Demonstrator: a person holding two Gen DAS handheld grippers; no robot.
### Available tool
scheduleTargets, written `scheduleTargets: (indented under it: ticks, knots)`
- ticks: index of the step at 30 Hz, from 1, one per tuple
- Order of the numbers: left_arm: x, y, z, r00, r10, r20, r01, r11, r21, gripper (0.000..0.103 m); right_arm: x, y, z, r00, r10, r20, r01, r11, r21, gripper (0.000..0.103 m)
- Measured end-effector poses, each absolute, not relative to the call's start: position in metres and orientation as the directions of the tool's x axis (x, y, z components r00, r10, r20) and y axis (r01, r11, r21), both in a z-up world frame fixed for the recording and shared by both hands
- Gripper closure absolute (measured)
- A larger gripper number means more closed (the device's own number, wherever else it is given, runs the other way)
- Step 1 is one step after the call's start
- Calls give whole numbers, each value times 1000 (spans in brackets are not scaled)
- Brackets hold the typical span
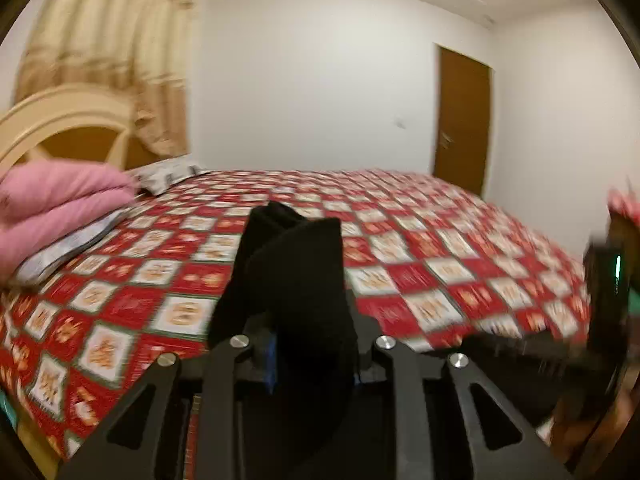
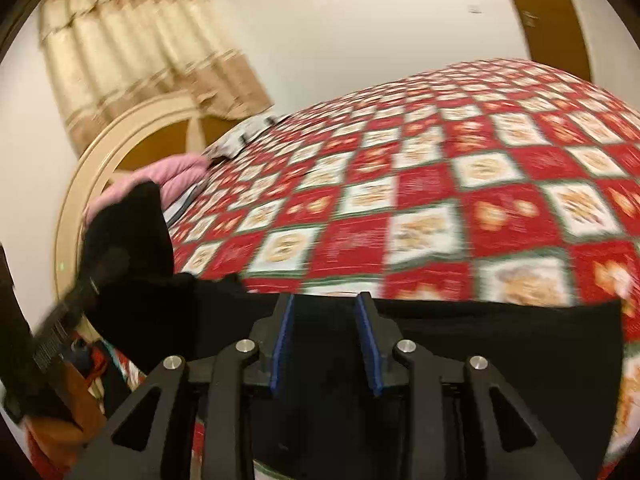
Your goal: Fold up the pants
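The black pants (image 1: 296,264) bunch up between the fingers of my left gripper (image 1: 312,344), which is shut on them and lifted above the bed (image 1: 440,264); the cloth hides the fingertips. In the right wrist view the pants (image 2: 500,340) stretch as a dark band across the near edge of the bed, under my right gripper (image 2: 326,312). Its blue pads (image 2: 282,336) stand apart and press on nothing; black cloth shows in the gap. The left gripper (image 2: 68,312) appears at the left with a raised fold of cloth (image 2: 132,232). The picture is blurred.
A red and white checked cover (image 2: 440,200) spreads over the bed. Pink bedding (image 1: 52,200) and a patterned pillow (image 1: 168,172) lie by the cream headboard (image 1: 72,112). Behind are a beige curtain (image 1: 120,40), a white wall and a brown door (image 1: 464,120).
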State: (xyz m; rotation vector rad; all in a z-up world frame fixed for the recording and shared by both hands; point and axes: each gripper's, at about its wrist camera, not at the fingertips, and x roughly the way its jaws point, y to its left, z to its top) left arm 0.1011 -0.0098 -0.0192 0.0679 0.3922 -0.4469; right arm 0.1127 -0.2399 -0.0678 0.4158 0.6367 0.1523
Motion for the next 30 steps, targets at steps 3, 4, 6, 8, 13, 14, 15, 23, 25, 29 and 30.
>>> scheduleTargets:
  ticks: [3,4,6,8,13,14,15,23,25,29,30]
  knots:
    - [88,-46,-48,786,-427,-448,499,865,52,76,94,-265,-83,801,262,-538,44,870,490,68]
    - [85,-57,-61,764,-437,-475,527,847,68,76,92,-270,-89,797,280,-535,49,853,520,68]
    - [78,-75,-85,740,-421,-525,556,822,124,76,91,-271,-96,785,333,-522,34,818,574,68]
    - [73,-84,-104,736,-392,-552,564,807,178,76,94,-268,-98,769,421,-481,-22,769,639,66]
    - [64,-81,-107,770,-379,-514,546,807,223,76,111,-257,-74,761,520,-387,-146,720,679,27]
    - [65,-80,-105,771,-384,-508,544,812,211,76,117,-254,-72,747,540,-388,-159,712,684,27]
    - [66,-78,-103,772,-392,-501,541,818,193,76,125,-250,-70,726,565,-392,-172,700,693,27]
    - [59,-74,-97,790,-412,-455,532,829,173,76,182,-206,-91,541,658,-524,-168,695,699,27]
    - [58,-76,-100,786,-409,-463,535,826,179,76,195,-201,-97,509,658,-555,-139,699,701,27]
    - [57,-79,-102,782,-397,-480,536,822,193,76,204,-197,-109,494,622,-607,-108,737,667,65]
    - [57,-80,-103,782,-389,-487,535,821,202,76,203,-197,-111,491,614,-618,-99,744,660,69]
